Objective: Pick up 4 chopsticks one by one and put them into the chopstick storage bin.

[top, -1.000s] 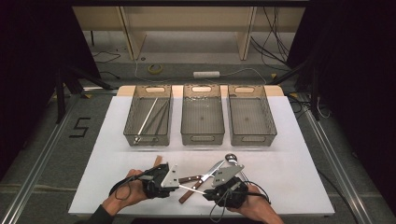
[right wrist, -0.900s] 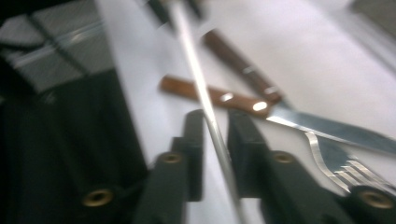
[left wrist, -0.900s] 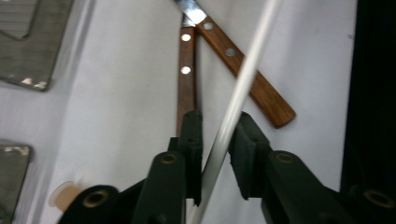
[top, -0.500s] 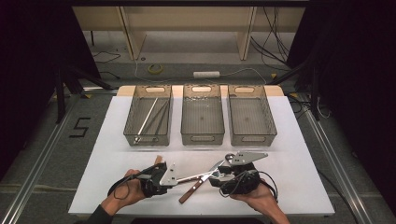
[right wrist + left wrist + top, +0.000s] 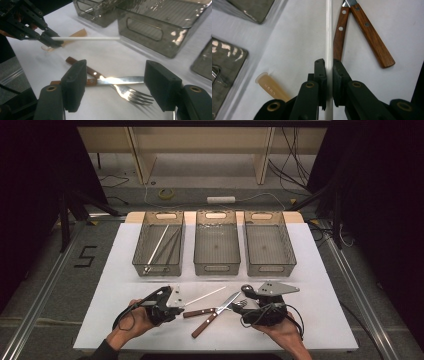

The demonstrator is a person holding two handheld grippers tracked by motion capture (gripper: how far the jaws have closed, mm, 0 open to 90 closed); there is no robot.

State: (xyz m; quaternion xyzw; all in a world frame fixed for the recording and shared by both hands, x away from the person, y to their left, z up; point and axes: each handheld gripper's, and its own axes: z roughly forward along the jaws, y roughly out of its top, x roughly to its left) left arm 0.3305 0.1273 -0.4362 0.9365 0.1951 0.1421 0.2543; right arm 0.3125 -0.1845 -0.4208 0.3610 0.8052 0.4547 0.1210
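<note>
Since a second ago our right gripper [image 5: 242, 306] has just spread, leaving the fork [image 5: 130, 93] near the tabletop's front edge; our left gripper [image 5: 176, 302] pinches a white chopstick [image 5: 329, 37].

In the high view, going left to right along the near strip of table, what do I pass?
Left gripper shut on the white stick → wooden-handled knife crossed with the fork → right gripper, jaws just opened, nothing between them.

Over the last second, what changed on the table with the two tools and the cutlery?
The left tool closed on the white stick and holds it. The right tool has just been opening, letting go of the knife and fork, and drew back to the right. The knife and fork now lie crossed on the table. The three bins stayed put.
</note>
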